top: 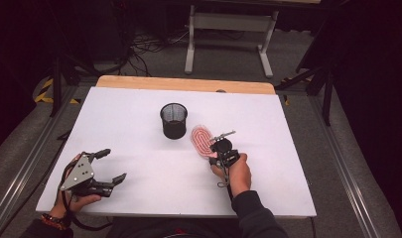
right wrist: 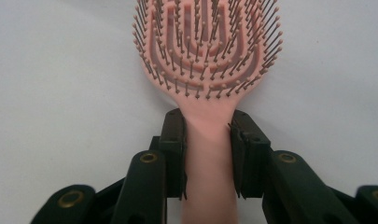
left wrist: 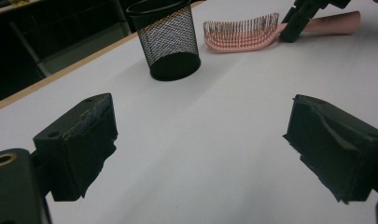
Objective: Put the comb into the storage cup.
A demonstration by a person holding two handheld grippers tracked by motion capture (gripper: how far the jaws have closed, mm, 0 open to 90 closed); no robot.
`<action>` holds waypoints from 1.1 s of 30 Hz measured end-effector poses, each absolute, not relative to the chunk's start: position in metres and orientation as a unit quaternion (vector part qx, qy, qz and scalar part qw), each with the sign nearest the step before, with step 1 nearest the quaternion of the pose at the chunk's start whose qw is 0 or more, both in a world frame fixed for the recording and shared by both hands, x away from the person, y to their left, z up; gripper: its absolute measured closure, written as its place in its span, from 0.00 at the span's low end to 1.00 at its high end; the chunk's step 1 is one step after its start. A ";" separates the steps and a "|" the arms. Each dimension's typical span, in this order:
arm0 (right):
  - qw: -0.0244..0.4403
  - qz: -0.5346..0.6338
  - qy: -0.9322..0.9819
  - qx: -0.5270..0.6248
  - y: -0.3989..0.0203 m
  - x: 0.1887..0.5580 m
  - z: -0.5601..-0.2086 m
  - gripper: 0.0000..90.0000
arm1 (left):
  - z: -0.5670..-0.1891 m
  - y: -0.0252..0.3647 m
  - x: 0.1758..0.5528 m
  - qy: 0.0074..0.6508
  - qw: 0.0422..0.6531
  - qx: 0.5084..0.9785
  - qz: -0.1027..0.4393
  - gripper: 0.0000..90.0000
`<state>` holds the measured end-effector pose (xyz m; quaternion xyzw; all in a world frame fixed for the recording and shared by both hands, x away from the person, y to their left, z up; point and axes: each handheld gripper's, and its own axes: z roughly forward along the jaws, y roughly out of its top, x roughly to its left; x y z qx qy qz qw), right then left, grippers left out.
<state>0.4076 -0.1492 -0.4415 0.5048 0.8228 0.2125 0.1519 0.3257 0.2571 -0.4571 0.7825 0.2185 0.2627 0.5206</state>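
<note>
A pink hairbrush (top: 202, 141) lies bristles up on the white table (top: 139, 168), just right of a black mesh cup (top: 174, 120). My right gripper (top: 217, 151) is shut on the brush's handle (right wrist: 209, 154), one jaw pressed on each side, with the bristled head (right wrist: 207, 42) reaching out beyond the jaws. At the table's near left my left gripper (top: 114, 166) stands open with nothing between its fingers (left wrist: 79, 144). From there the mesh cup (left wrist: 168, 39) and the hairbrush (left wrist: 245, 35) show farther off, lying on the table with the right gripper (left wrist: 303, 18) at its handle.
A wooden strip (top: 186, 84) runs along the table's far edge. Beyond it stand a white desk frame (top: 228, 34) and cables on the grey floor. Metal rails (top: 347, 168) flank the table on both sides.
</note>
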 end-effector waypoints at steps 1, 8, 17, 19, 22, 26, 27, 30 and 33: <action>0.153 0.215 0.825 0.500 -0.150 0.407 -0.442 0.77 | -0.457 0.257 0.326 0.219 0.521 0.782 0.263 0.11; 0.169 0.280 0.813 0.482 -0.159 0.405 -0.443 0.77 | -0.459 0.256 0.327 0.230 0.518 0.782 0.260 0.12; 0.208 0.376 0.778 0.459 -0.178 0.397 -0.435 0.77 | -0.460 0.253 0.329 0.243 0.509 0.784 0.258 0.14; 0.220 0.394 0.773 0.446 -0.182 0.395 -0.431 0.77 | -0.460 0.252 0.330 0.247 0.511 0.781 0.261 0.14; 0.235 0.422 0.769 0.419 -0.184 0.393 -0.426 0.77 | -0.456 0.243 0.338 0.255 0.520 0.775 0.253 0.14; 0.259 0.437 0.762 0.400 -0.181 0.392 -0.424 0.77 | -0.448 0.222 0.352 0.245 0.529 0.773 0.251 0.14; 0.263 0.443 0.761 0.394 -0.180 0.390 -0.423 0.77 | -0.445 0.216 0.355 0.241 0.535 0.771 0.247 0.14; 0.274 0.461 0.753 0.382 -0.177 0.386 -0.420 0.77 | -0.434 0.198 0.365 0.230 0.560 0.763 0.227 0.14; 0.284 0.475 0.749 0.365 -0.172 0.381 -0.418 0.77 | -0.424 0.182 0.374 0.227 0.576 0.755 0.215 0.17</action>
